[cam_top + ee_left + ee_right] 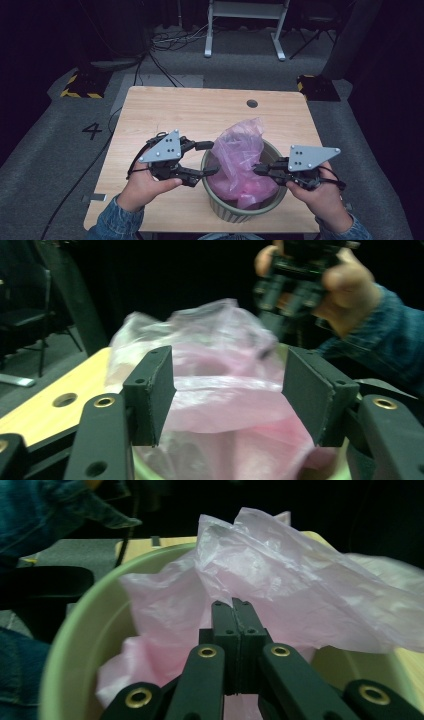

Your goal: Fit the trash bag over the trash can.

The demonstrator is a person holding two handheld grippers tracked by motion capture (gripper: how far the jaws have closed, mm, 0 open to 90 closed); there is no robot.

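Two grippers work at the pink bag (240,160) in the green bin (243,212): right gripper (259,169) pinches its film, left gripper (209,158) gapes beside it, so a hard pull may tear the bag.

A: What is the pink bag (241,159) made of?

B: Thin plastic film, see-through, crinkled, with a soft sheen on the folds. The bin (227,209) under it is pale green with a ribbed outer wall and a smooth, matt rim; it looks like plastic.

A: And the table (190,111)?

B: Light wood-grain top, smooth, low gloss.

A: The grippers?

B: The left gripper (227,390) has matt black jaws with brass-coloured rivets. The right gripper (234,604) matches. Their top plates are flat grey, dull. The person's sleeves are blue denim cloth. The floor is grey carpet.
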